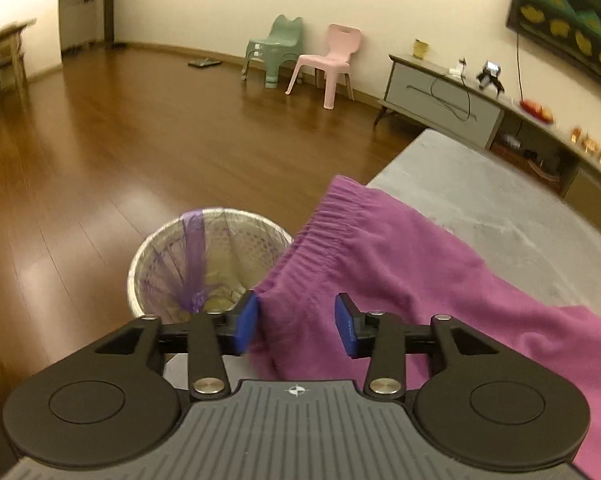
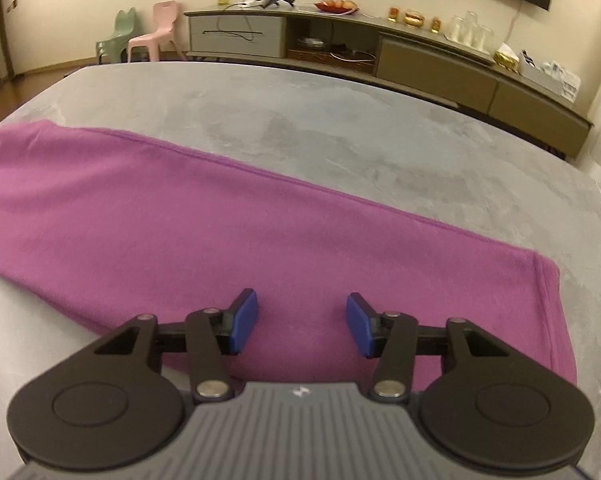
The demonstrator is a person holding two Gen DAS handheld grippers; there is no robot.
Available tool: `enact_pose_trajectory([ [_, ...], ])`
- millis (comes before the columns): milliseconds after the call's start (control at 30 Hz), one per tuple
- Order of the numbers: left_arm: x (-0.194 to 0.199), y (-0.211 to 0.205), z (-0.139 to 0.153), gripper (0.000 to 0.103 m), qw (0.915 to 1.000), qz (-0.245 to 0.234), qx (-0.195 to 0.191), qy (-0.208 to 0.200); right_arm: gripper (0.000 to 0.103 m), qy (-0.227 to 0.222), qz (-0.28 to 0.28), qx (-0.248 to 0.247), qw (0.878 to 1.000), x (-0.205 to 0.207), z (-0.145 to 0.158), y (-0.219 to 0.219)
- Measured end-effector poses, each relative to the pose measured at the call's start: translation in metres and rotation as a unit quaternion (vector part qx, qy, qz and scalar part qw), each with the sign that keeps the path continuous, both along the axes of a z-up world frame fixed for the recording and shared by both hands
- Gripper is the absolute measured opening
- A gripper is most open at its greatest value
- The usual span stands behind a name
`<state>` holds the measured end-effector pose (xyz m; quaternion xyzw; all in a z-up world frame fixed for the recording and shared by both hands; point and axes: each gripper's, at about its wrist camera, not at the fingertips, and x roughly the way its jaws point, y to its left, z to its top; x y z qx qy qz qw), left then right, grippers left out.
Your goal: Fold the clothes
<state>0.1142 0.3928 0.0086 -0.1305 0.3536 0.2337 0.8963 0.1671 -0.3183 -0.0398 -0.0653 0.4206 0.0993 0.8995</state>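
Note:
Purple pants [image 2: 204,220] lie flat across the grey table [image 2: 340,136], leg hem at the right. In the left wrist view the pants' elastic waistband [image 1: 340,224] hangs at the table's left corner. My left gripper [image 1: 296,326] is open, its blue pads [image 1: 247,322] on either side of the waist end of the cloth. My right gripper [image 2: 302,326] is open just above the leg end, near the hem; its pads [image 2: 358,326] hold nothing.
A mesh wastebasket [image 1: 204,260] with a purple liner stands on the wood floor just left of the table corner. A green chair [image 1: 276,50], a pink chair [image 1: 328,64] and a long low cabinet [image 2: 380,48] line the far wall.

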Motion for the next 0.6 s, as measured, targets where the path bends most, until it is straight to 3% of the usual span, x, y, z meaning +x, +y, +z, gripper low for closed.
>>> enact_pose_trajectory([
  [67,0.011,-0.007,-0.006,0.042,0.9995,-0.006,0.026,0.017,0.053,0.003,-0.002,0.002,1.000,-0.002,0.002,-0.003],
  [133,0.023,-0.013,-0.014,0.031,0.9966,-0.014,0.073,0.035,0.053,0.010,-0.006,0.002,1.000,-0.003,0.005,-0.007],
  [267,0.047,-0.022,-0.027,0.032,0.9867,-0.020,0.151,0.056,0.053,0.035,-0.057,0.014,0.998,-0.011,0.009,-0.040],
  [400,0.061,-0.020,-0.022,0.031,0.9865,0.011,0.152,0.059,0.052,0.039,-0.116,0.005,0.992,-0.027,0.011,-0.078],
  [467,0.059,-0.025,-0.005,0.030,0.9862,0.043,0.153,0.045,0.053,0.032,-0.153,-0.006,0.988,-0.036,0.014,-0.095],
  [533,0.048,-0.039,0.020,0.030,0.9803,0.064,0.186,0.010,0.051,0.014,-0.180,0.002,0.984,-0.044,0.019,-0.105],
  [567,0.042,-0.052,0.031,0.030,0.9793,0.051,0.195,-0.015,0.051,0.003,-0.185,0.012,0.983,-0.046,0.022,-0.108],
  [600,0.038,-0.066,0.036,0.030,0.9832,0.015,0.178,-0.037,0.051,-0.008,-0.191,0.022,0.981,-0.048,0.025,-0.110],
])
